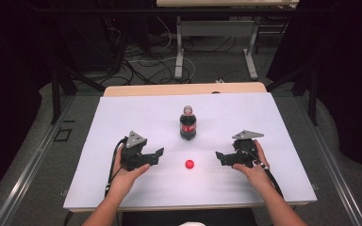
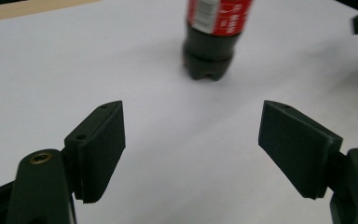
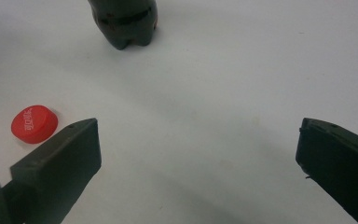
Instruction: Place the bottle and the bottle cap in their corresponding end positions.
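On white tabletop [image 1: 122,122]: one cola bottle [image 1: 187,123], upright, centre, uncapped. One red cap [image 1: 189,164], lying loose well in front of it, between the two tongs. Left tongs [image 1: 159,155]: spread, nothing between. Right tongs [image 1: 220,157]: spread, nothing between, cap just beside one jaw. Both face inward, flanking the cap, likely drawn clear so bottle and cap stand free.

Glossy plastic bottle [image 1: 187,123], smooth red plastic cap [image 1: 189,164], matt white tabletop [image 1: 122,117].
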Demonstrator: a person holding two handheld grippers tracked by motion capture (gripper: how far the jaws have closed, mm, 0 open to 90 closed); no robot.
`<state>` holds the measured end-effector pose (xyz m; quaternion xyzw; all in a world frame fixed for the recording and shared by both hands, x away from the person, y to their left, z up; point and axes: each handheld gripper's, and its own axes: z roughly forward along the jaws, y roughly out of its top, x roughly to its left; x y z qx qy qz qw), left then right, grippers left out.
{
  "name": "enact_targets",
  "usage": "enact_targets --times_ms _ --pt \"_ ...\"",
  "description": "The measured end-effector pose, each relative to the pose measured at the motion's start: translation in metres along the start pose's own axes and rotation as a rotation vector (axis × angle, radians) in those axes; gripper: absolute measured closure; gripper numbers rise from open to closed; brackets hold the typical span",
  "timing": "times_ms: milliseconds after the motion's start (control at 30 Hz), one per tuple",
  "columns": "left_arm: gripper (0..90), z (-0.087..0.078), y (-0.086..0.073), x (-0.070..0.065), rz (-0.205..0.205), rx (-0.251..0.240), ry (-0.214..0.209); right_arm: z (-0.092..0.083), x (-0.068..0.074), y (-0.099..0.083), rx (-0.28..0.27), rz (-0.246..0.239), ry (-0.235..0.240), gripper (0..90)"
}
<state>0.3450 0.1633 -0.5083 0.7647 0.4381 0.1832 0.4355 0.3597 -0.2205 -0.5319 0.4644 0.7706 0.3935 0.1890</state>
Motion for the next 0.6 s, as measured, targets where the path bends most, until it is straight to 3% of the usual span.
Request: enact_targets --times_ms 167,300,600 --pt "16.0 -0.011 -0.009 0.022 -0.069 -0.007 0.027 -0.004 -0.004 -0.005 -0.003 0.014 -0.001 0.0" --pt "11.7 -0.016 -0.016 0.032 -0.126 -0.015 0.026 -0.003 -0.007 -0.008 -0.006 0.029 -0.007 0.0" --pt "0.7 -0.027 -0.028 0.056 -0.175 -0.022 0.054 -0.005 -0.01 -0.013 -0.006 0.018 -0.015 0.0"
